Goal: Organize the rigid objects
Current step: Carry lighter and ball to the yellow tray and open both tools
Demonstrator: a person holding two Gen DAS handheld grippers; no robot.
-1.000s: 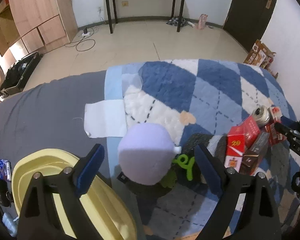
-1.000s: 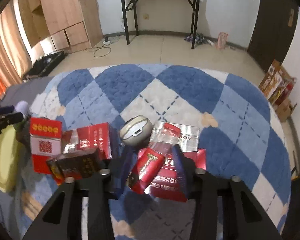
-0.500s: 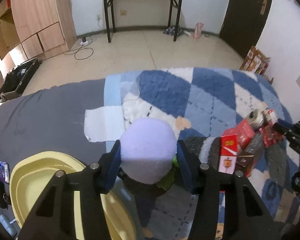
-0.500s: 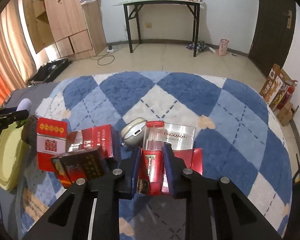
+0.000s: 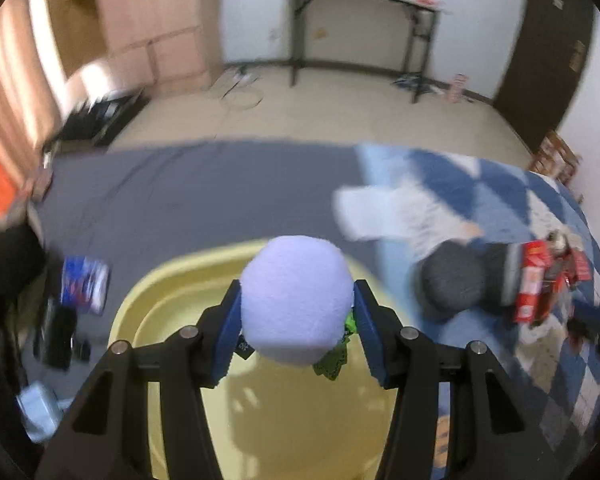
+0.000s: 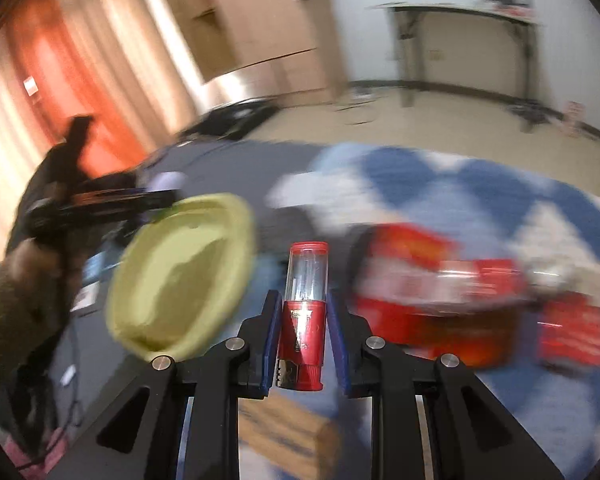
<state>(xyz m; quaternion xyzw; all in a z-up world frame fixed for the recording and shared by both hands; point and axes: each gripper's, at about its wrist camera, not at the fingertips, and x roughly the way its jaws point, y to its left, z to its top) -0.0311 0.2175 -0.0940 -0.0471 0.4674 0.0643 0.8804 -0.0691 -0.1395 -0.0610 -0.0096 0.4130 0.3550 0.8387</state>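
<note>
My left gripper [image 5: 296,312] is shut on a lavender plush ball [image 5: 296,300] with green leaves under it, held above the yellow basin [image 5: 172,304] on the grey sheet. My right gripper [image 6: 304,324] is shut on a red bottle with a clear top and red cap [image 6: 304,304], held upright in the air. In the blurred right wrist view the yellow basin [image 6: 184,280] lies ahead to the left, with the left gripper [image 6: 156,198] and its plush ball [image 6: 168,180] over its far rim. Red boxes [image 6: 432,292] lie on the blue checked blanket [image 6: 480,192] to the right.
A dark grey round cushion [image 5: 452,280] and red boxes [image 5: 536,280] lie on the blanket right of the basin. A blue packet [image 5: 84,280] and dark items lie on the grey sheet [image 5: 180,200] at left. A person's sleeve [image 6: 4,320] holds the left gripper. Floor, table and cabinet lie beyond.
My left gripper closed on the plush ball and carried it left, over the yellow basin. My right gripper closed on the red bottle, lifted it and swung left toward the basin.
</note>
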